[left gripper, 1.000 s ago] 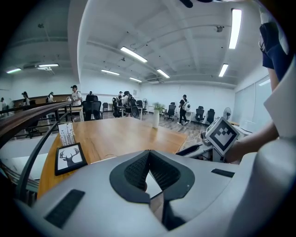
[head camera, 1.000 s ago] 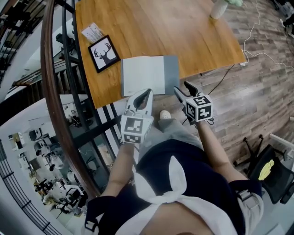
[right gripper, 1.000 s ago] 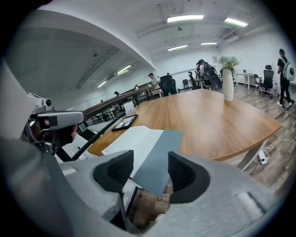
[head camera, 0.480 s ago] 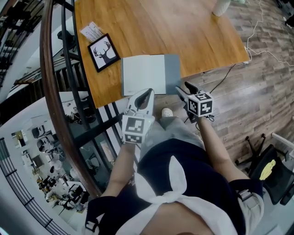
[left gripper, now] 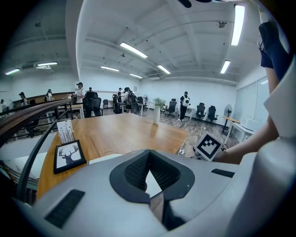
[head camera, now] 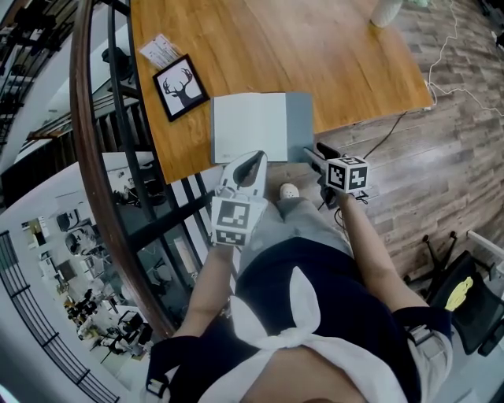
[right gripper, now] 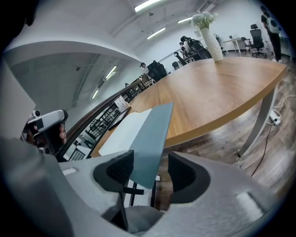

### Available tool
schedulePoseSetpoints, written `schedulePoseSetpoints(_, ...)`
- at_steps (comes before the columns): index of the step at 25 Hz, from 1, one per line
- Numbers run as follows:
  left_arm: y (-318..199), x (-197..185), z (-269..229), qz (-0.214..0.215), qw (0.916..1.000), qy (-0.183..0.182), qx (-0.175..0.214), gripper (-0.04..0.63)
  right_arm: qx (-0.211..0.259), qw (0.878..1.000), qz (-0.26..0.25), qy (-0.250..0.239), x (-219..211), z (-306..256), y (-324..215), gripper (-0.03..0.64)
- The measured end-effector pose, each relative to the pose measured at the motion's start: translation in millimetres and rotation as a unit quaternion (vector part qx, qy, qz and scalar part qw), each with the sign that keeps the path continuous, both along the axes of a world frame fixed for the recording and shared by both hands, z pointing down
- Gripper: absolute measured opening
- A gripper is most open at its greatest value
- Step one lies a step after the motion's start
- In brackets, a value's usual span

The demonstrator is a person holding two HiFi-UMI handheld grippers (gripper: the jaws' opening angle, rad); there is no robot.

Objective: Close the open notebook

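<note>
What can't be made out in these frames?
Top of the vase: head view, cut off by the top edge.
Print on the cards: too small in every view.
Part of the near edge of the notebook: head view, behind the left gripper; left gripper view, behind that gripper's body.

framed deer picture (head camera: 181, 87) and white vase (head camera: 386, 12) on wooden table (head camera: 315, 47)
</note>
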State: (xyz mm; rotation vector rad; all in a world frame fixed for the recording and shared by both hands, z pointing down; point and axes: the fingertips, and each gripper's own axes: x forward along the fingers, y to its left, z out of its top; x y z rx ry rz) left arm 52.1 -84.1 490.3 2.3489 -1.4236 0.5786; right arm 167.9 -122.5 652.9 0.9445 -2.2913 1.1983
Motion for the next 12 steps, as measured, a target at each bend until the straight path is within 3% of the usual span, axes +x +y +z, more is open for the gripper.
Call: schedulePoseSetpoints(12,-7,-17,5,0.0,1.0,0.001,-0.005,0.018,-0.053,0.998,0.015,-0.041,-7,22,6,0.23)
